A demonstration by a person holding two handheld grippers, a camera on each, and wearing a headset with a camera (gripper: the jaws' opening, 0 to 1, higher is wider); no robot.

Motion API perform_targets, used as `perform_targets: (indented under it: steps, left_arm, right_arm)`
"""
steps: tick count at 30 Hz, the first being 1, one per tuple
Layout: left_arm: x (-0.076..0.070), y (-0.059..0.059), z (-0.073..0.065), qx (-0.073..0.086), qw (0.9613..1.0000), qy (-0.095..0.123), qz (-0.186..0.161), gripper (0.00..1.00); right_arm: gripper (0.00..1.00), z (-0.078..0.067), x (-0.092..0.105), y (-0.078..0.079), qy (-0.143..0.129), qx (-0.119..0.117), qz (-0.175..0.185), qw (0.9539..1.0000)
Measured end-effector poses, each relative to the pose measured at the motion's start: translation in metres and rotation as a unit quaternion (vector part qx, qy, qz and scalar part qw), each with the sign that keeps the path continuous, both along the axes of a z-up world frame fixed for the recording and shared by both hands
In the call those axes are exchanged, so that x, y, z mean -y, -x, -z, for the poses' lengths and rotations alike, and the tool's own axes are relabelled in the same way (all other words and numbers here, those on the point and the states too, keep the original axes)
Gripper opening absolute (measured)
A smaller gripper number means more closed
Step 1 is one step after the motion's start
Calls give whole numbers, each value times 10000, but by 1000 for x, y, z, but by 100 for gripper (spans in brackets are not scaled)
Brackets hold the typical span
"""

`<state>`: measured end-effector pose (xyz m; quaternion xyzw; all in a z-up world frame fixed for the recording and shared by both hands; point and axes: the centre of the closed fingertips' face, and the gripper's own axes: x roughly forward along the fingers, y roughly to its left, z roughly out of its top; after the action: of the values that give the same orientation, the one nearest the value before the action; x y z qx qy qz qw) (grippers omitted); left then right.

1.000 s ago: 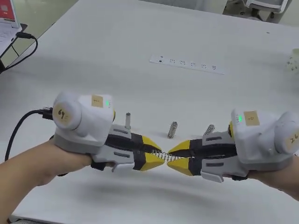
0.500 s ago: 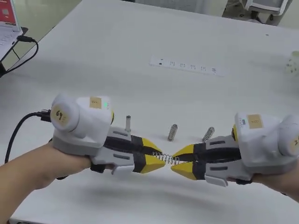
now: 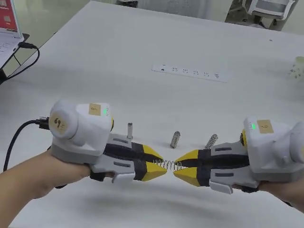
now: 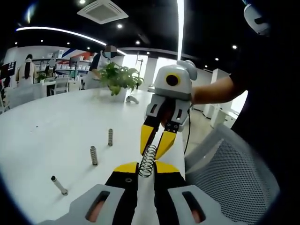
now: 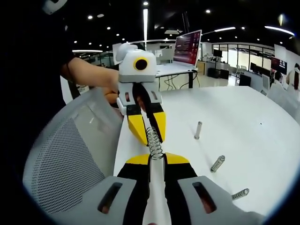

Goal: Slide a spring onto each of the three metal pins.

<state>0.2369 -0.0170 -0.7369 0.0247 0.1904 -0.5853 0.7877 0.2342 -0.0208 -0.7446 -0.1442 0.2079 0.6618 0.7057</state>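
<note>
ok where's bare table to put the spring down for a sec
The table is bare between the power strip and the pins, and beyond the strip. The near edge is bare too. Crowded: the pin row, right behind the held spring.

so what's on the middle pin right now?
A spring stands over it, leaning slightly. Its coils cover the pin itself, so how far down it is seated cannot be seen. The left pin is bare.
</note>
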Motion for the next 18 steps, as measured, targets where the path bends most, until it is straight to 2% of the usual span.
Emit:
perform_targets:
  steps: [8, 14, 15, 16, 17, 18]
  left_arm:
    - [-1, 1, 0, 10, 10000, -55, 23, 4]
    - [-1, 1, -1, -3, 10000, -14, 16, 4]
    - [-1, 1, 0, -5, 10000, -48, 44, 3]
    - [-3, 3, 5, 14, 9998, -190, 100, 3]
    - [-2, 2, 3, 16, 9999, -125, 63, 3]
    - [-1, 3, 3, 6, 9999, -112, 59, 3]
  right_arm:
    - [8, -1, -1, 0, -43, -81, 39, 10000]
    - [8, -8, -1, -1, -220, -166, 116, 9996]
    - [8, -9, -1, -2, -266, -163, 134, 9994]
    - [8, -12, -1, -3, -345, -207, 169, 9990]
    - [9, -15, -3, -2, -443, -270, 187, 9985]
    - [9, -16, -3, -2, -437, -225, 159, 9987]
